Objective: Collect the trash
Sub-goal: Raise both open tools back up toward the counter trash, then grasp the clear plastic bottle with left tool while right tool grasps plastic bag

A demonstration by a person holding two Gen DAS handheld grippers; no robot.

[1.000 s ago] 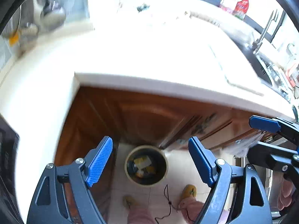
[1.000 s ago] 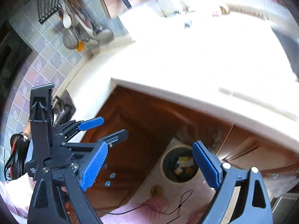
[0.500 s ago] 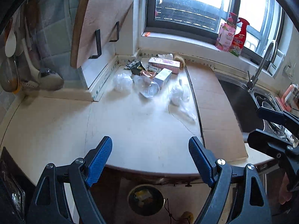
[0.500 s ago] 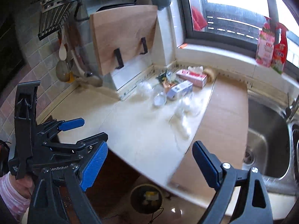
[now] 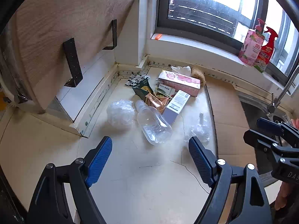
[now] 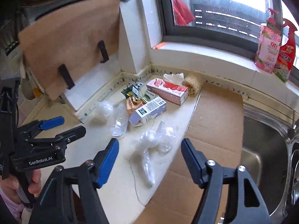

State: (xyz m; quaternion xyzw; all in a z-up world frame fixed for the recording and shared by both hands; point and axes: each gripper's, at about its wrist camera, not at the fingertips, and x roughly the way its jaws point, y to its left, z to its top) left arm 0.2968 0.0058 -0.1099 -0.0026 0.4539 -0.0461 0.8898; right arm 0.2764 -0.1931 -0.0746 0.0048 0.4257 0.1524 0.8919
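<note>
Trash lies in the countertop corner: a clear plastic bottle (image 5: 154, 125) on its side, a crumpled clear bag (image 5: 120, 113), a second clear bag (image 6: 156, 141), a white and lilac carton (image 5: 176, 105), a pink box (image 5: 179, 82) and several snack wrappers (image 5: 149, 95). My left gripper (image 5: 150, 158) is open and empty, just short of the bottle. My right gripper (image 6: 149, 156) is open and empty, hovering over the second clear bag. Each gripper shows at the edge of the other's view.
A flat cardboard sheet (image 6: 214, 123) covers the counter right of the trash, beside a steel sink (image 6: 265, 149). A wooden cutting board (image 5: 61, 28) leans on brackets at the left. Two bottles (image 5: 257, 46) stand on the window sill.
Both grippers rose from over the floor bin below the counter edge and moved forward over the counter toward the trash pile. Both stayed open.
</note>
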